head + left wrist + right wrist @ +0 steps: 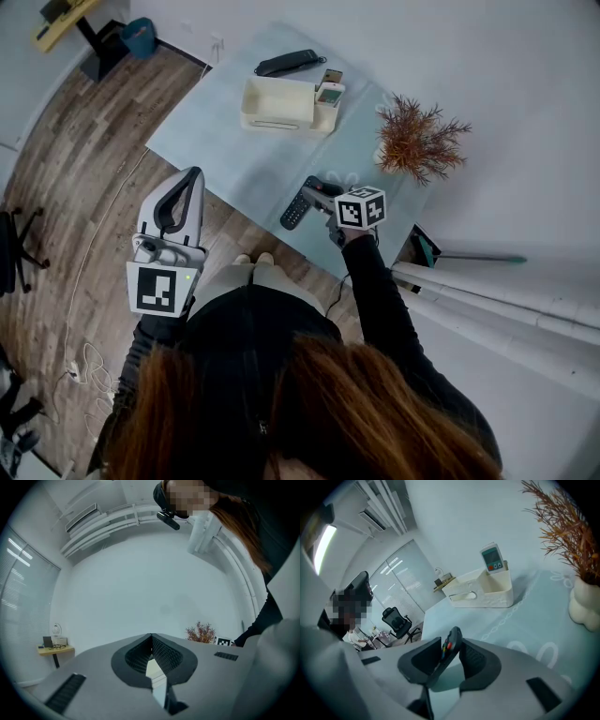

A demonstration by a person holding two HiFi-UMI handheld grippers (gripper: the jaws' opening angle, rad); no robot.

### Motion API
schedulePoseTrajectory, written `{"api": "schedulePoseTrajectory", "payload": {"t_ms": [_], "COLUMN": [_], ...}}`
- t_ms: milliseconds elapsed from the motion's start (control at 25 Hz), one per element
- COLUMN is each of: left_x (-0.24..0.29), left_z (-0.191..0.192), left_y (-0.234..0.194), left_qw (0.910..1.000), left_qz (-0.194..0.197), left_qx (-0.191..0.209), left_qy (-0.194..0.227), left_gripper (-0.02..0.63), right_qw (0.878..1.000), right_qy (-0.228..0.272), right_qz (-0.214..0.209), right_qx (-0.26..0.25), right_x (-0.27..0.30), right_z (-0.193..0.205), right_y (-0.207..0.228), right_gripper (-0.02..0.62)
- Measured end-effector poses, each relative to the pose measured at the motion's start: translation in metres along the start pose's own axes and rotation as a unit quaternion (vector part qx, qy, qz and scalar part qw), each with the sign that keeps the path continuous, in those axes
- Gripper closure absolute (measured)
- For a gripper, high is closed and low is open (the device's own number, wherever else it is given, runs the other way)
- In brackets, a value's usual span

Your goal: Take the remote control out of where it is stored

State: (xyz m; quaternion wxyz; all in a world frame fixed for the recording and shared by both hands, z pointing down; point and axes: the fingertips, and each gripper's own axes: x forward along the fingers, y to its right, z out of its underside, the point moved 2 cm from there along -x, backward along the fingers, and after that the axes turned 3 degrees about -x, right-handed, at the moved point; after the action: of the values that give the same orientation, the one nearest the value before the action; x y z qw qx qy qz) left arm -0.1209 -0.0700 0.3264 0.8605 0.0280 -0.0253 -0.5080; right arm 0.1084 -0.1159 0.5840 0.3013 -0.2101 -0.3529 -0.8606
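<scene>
A black remote control (294, 211) lies at the near edge of the pale blue table (225, 159), its near end between the jaws of my right gripper (312, 192). In the right gripper view the remote (451, 641) stands slanted between the pads with room beside it, so my right gripper (449, 660) is open. A white storage box (277, 103) at the table's far side holds a white remote (330, 94), upright in its end slot (493, 558). My left gripper (194, 172) hangs over the floor left of the table, jaws shut and empty (151, 637).
Another black remote (289, 62) lies behind the box. A dried reddish plant (417, 141) in a white vase (583, 604) stands at the table's right. White rolls (487, 300) lean at the right wall. An office chair (396, 620) stands beyond the table.
</scene>
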Motion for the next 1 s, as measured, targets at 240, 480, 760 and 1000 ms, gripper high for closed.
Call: {"api": "schedulePoseTrajectory", "payload": {"t_ms": [240,480,760,1000], "left_x": [0.003,0.003,0.003,0.002], "left_z": [0.0,0.003,0.003,0.003], "left_y": [0.001,0.001,0.003,0.005], "left_qw": [1.0,1.0,0.9999,0.9999], "left_qz": [0.003,0.003,0.004,0.007], "left_qx": [0.001,0.001,0.004,0.007], "left_qy": [-0.002,-0.007,-0.009,-0.011], "left_gripper": [0.6,0.601,0.6,0.6], "right_qw": [1.0,0.999,0.995,0.99], "right_qy": [0.007,-0.001,-0.016,-0.033], "right_qz": [0.015,0.047,0.079,0.106], "right_qx": [-0.001,-0.024,-0.058,-0.089], "right_x": [0.005,0.01,0.014,0.018], "right_z": [0.002,0.007,0.012,0.017], "right_y": [0.018,0.036,0.046,0.053], "right_gripper": [0.453,0.423,0.408,0.399]}}
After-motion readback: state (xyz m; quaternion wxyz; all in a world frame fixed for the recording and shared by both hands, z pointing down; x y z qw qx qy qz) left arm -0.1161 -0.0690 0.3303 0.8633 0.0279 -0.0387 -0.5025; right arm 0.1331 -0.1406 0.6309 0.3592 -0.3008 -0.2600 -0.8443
